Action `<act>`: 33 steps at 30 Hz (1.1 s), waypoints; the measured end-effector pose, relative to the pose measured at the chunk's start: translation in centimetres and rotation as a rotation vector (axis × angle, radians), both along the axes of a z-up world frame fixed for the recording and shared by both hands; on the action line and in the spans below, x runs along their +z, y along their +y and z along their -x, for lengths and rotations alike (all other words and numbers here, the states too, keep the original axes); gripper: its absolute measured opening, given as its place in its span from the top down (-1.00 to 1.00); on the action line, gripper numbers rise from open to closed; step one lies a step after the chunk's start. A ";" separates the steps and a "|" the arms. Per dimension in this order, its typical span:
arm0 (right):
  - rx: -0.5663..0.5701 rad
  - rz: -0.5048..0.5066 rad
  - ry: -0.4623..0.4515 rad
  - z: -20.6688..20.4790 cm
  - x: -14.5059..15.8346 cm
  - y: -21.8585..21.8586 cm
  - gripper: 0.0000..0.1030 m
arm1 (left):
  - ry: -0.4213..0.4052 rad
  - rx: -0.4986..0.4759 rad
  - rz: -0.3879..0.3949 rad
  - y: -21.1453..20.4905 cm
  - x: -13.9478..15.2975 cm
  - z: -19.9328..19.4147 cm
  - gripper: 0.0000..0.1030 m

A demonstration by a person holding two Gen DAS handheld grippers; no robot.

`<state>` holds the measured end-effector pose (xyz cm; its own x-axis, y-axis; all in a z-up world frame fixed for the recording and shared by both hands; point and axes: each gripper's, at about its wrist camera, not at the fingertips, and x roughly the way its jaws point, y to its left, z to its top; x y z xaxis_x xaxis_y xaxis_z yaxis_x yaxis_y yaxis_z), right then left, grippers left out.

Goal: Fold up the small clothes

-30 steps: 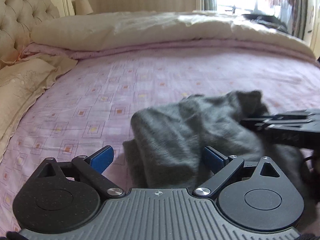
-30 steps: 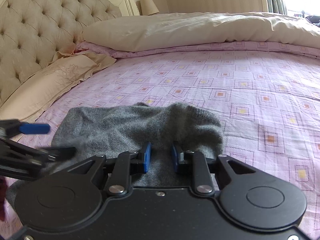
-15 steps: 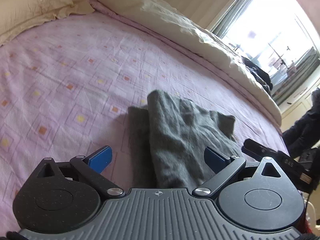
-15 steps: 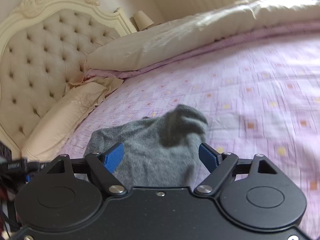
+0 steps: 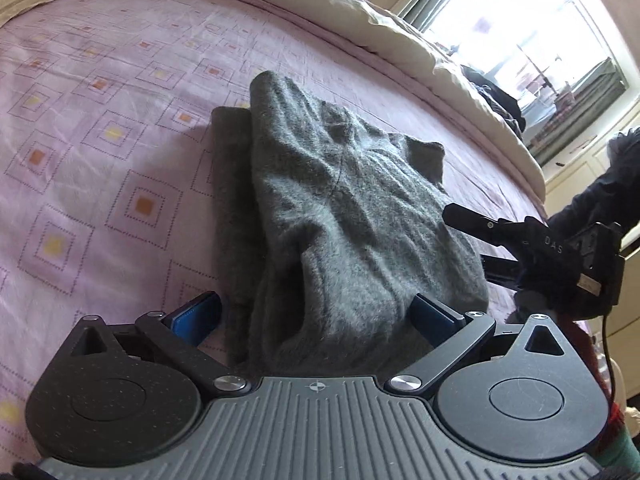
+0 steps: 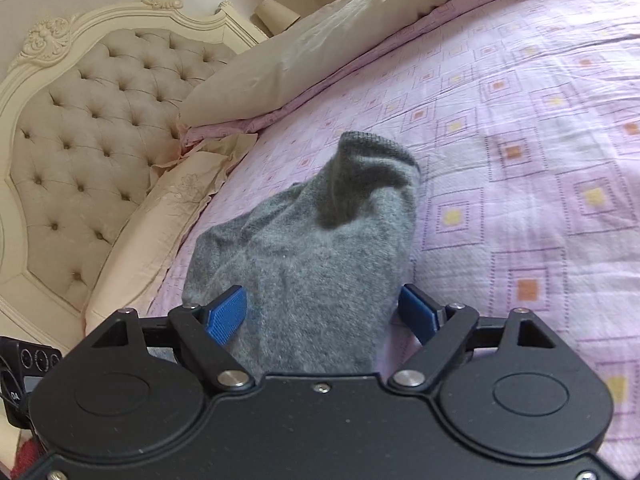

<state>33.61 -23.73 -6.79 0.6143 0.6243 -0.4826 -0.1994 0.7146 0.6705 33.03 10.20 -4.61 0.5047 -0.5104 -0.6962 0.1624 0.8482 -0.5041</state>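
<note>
A grey knitted garment [image 5: 340,200] lies folded in layers on the pink bed sheet [image 5: 100,128]. My left gripper [image 5: 316,312] is open at the garment's near end. The cloth runs between its blue pads [image 5: 196,316], and neither pad presses on it. From the right side, my right gripper [image 5: 476,244] reaches in against the garment's edge. In the right wrist view the garment [image 6: 320,240] lies between the right gripper's [image 6: 322,312] wide-spread blue pads [image 6: 226,314], with a bunched cuff standing up at its far end. The right gripper is open and grips nothing.
A cream duvet [image 5: 360,12] is heaped along the far side of the bed. A pillow [image 6: 160,224] and a tufted headboard [image 6: 88,112] stand to the left. Dark clothes [image 5: 496,100] lie by the bright window. A dark sleeve [image 5: 600,192] shows at the right.
My right gripper's jaws, nearly shut on the garment a second ago, have spread wide and let it go. Both cameras have rolled and shifted, and the garment now lies flatter on the sheet.
</note>
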 end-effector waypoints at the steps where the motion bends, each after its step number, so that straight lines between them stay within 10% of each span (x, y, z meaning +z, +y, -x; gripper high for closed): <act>1: -0.001 -0.015 0.001 -0.3 -0.1 0.1 -0.68 | -0.009 -0.002 -0.004 -0.4 0.0 -0.3 -0.99; 11: 0.018 0.015 -0.006 -0.1 0.0 1.0 -0.61 | 0.015 0.023 0.056 -1.7 -0.2 -1.0 -0.89; 13: 0.021 0.064 -0.009 0.2 0.0 1.4 -0.34 | 0.029 0.034 0.080 -1.6 -0.5 -1.1 -0.09; 16: 0.032 0.077 0.008 0.4 0.2 1.6 0.01 | 0.082 0.049 0.173 -0.8 -1.5 -1.6 0.45; 33: 0.092 0.194 0.060 11.4 3.2 2.1 0.13 | 0.077 -0.062 0.157 -1.4 1.0 8.6 0.52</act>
